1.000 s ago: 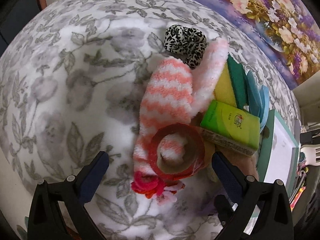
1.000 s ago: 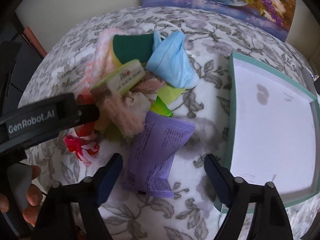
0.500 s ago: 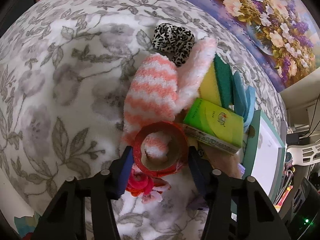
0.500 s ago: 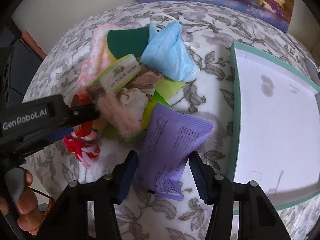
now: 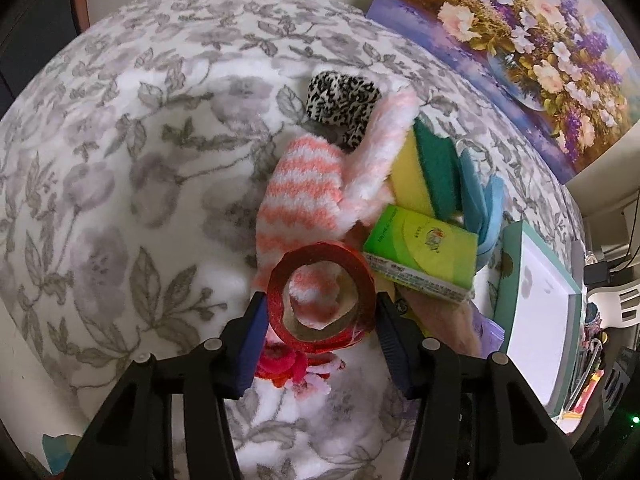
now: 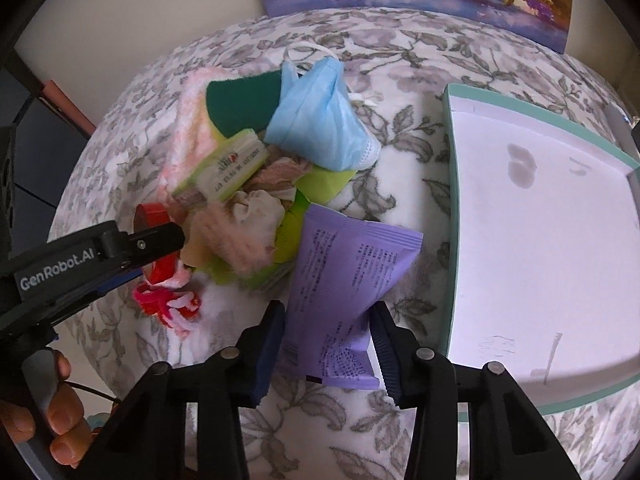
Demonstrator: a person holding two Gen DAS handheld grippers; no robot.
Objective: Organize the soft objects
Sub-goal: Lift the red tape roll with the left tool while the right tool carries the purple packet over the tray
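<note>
My left gripper [image 5: 320, 316] is shut on a red tape roll [image 5: 322, 304], held just above a pink striped fuzzy sock [image 5: 304, 196]. My right gripper [image 6: 330, 336] is shut on a purple packet [image 6: 348, 276] beside the pile. The pile holds a green tissue pack [image 5: 424, 256], a yellow-green sponge [image 5: 424, 168], a blue face mask [image 6: 320, 120], a leopard scrunchie [image 5: 340, 100] and a red-pink hair tie [image 6: 164, 304]. The left gripper also shows in the right wrist view [image 6: 160, 240].
A teal-rimmed white tray [image 6: 450, 168] lies to the right of the pile; it also shows in the left wrist view [image 5: 508, 264]. A floral painting [image 5: 520, 40] leans at the back. The floral cloth [image 5: 120, 160] covers the table, whose edge curves near the grippers.
Both grippers went from wide open to shut: the left closed on the red tape roll and lifted it slightly, the right closed on the purple packet.
</note>
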